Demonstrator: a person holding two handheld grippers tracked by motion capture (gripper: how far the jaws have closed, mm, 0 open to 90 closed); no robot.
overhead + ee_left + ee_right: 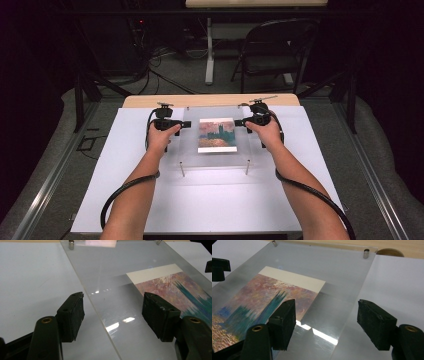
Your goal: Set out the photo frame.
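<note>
Forearms come in from the near side of the white table sheet point(220, 200), one hand on each tool, both aimed at the clear acrylic plate point(215, 160), which is my landmark. That plate sits raised on short metal standoff posts point(182, 169) at its corners, with a postcard-sized painted print point(217, 135), pink sky over teal and orange, lying under its middle. Left gripper point(186, 124) is at the plate's left edge, right gripper point(239, 123) at the plate's right edge, both toward the far half and facing inward. Symmetric placement reads as prep for a two-handed lift: a thin, slick sheet is easiest to raise level from opposite edges, and the standoffs leave room for a lower jaw to slide under. Left gripper view: jaws wide open and straddling the plate's left edge point(100, 315), one pad point(71, 315) over bare table, the other pad point(160, 315) over the acrylic near the print point(180, 292); holding nothing, and no contact that I can confirm. Right gripper view: same picture mirrored, jaws wide open across the plate's right edge point(352, 315), nothing gripped. Plate looks seated on its posts, print centred beneath it. Next call is probably to close on both edges together so that it doesn't tilt.
</note>
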